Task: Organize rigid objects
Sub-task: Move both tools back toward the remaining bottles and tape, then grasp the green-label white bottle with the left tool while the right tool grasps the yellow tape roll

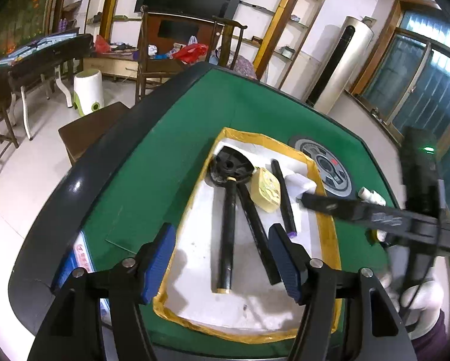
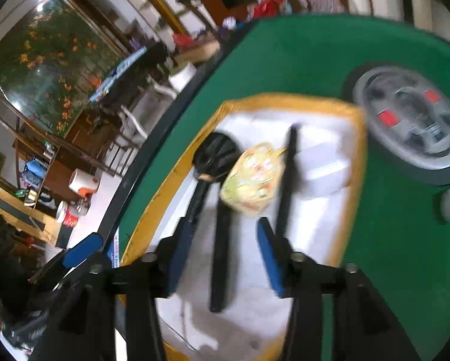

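Observation:
A white foam tray with a yellow taped rim [image 1: 330,234] [image 2: 285,100] lies on the green table. In it lie a black tool with a fan-shaped head [image 1: 231,165] [image 2: 215,153], a thick black tube [image 1: 228,240], a thin black rod [image 1: 283,198] [image 2: 286,180], a yellow packet [image 1: 265,191] [image 2: 252,180] and a white box [image 1: 300,183] [image 2: 324,165]. My left gripper [image 1: 220,231] hovers open over the tray's near end, gripping nothing. My right gripper [image 2: 223,222] is also open, and a black bar [image 2: 221,255] lies in the tray below its blue pads, untouched.
A grey round dial [image 1: 330,168] [image 2: 411,120] sits in the table beyond the tray. Small white bottles [image 1: 372,195] stand to its right. The table's dark raised rim [image 1: 89,165] curves along the left. A white-gloved hand [image 1: 420,297] holds the right gripper.

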Tool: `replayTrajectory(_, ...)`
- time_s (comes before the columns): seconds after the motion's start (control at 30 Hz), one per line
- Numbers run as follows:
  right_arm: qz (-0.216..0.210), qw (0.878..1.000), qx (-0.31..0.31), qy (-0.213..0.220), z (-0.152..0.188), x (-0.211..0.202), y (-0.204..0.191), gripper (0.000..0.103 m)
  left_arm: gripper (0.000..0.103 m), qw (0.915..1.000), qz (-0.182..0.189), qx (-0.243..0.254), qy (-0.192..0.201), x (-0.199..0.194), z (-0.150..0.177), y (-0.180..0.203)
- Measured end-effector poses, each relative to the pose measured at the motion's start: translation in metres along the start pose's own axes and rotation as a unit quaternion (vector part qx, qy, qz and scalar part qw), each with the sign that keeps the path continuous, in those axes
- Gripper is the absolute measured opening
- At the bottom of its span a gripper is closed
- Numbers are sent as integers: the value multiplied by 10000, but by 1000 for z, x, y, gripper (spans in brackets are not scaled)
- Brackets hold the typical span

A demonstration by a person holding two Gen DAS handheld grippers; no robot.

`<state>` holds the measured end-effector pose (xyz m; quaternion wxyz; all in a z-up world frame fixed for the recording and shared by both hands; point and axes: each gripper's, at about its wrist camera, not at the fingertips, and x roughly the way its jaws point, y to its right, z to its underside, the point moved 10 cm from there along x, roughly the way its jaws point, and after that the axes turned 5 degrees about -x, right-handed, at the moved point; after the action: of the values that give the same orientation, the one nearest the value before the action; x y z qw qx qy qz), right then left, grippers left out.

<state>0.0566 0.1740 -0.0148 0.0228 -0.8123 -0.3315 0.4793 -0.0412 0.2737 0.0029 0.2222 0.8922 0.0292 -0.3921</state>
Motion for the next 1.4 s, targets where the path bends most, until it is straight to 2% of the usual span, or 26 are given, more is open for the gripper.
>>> replayTrajectory(0.03,74,9999,-2,123,0,-11,6,62,68,10000,17,-11,-25,0,2,1)
replayTrajectory(0.2,720,9926,-154,965,7,-86,54,63,68,10000,85,-20,17,-5,5,12)
replayTrajectory(0.27,994,9865,-243,1280,10,-116,72,69,68,9999,154,-33,33,-8,7,18)
replayTrajectory(0.3,1153,9818,-297,1479,12,-131,79,73,68,9998,187,-14,49,-9,8,22)
replayTrajectory(0.37,1597,9676,-385,1915,17,-166,100,93,68,9995,268,100,102,-13,9,35)
replayTrajectory(0.43,2153,9481,-388,2306,26,-196,129,103,68,9988,368,278,142,-16,11,53)
replayTrajectory(0.5,2504,9385,-188,2371,33,-211,160,103,68,9971,560,508,80,-17,15,78)
replayTrajectory(0.53,2608,9375,22,2305,36,-216,181,103,70,9959,651,635,3,-15,20,92)
replayTrajectory(0.6,2634,9372,514,2229,43,-222,222,103,70,9935,767,831,-161,-10,28,117)
replayTrajectory(0.7,2711,9299,1060,2247,55,-226,273,103,70,9880,920,1142,-493,5,43,157)
replayTrajectory(0.83,2781,9178,1568,2362,73,-233,329,102,70,9815,815,1588,-689,34,57,208)
replayTrajectory(0.97,2622,9137,1863,2482,86,-236,353,102,70,9726,679,2129,-636,69,56,252)
replayTrajectory(1.07,2289,9153,2085,2577,89,-237,355,102,70,9597,428,2668,-773,108,56,276)
replayTrajectory(1.27,1989,9173,2189,2666,92,-243,353,102,70,9326,-253,3503,-833,172,52,296)
replayTrajectory(1.4,1858,9170,2279,2694,92,-245,352,102,70,9228,-325,3729,-909,199,52,307)
